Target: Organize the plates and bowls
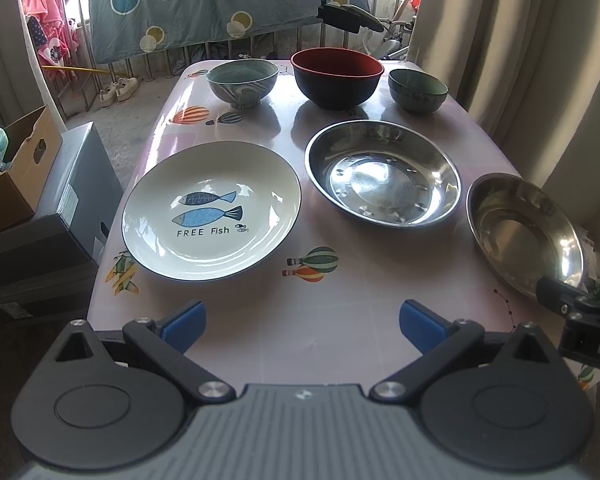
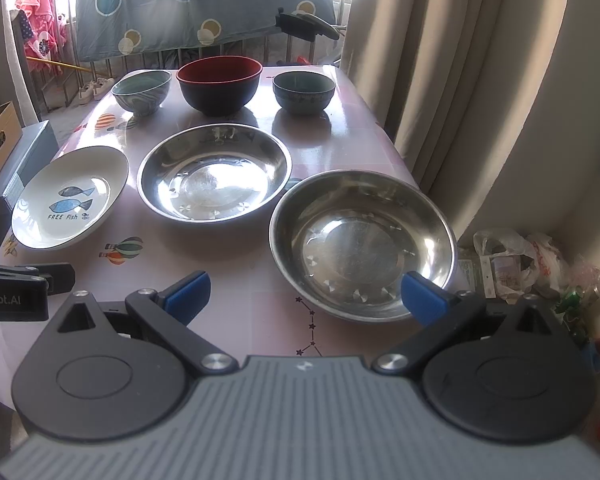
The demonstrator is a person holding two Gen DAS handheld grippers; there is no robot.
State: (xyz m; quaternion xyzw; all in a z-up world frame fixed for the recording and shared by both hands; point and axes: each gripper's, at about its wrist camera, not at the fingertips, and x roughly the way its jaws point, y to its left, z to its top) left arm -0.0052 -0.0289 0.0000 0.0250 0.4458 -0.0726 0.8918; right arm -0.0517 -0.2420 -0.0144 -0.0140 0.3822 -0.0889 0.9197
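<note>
Your right steel plate (image 1: 526, 232) was partly covered by the right gripper (image 1: 576, 308), itself cut off at the frame's edge.

The left gripper (image 1: 302, 326) hovers level with its blue-padded jaws spread wide and holding nothing, while just to its right the right gripper (image 2: 305, 298) hangs likewise wide apart and unladen.

A white fish-print plate (image 1: 212, 210) lies upright at the left of the near row, then a steel plate (image 1: 383, 173) and a second steel plate (image 2: 363, 245) at the right. Behind stand a marbled grey bowl (image 1: 243, 83), a larger red-lined black bowl (image 1: 337, 78) and a small green bowl (image 1: 417, 90), all apart.
</note>
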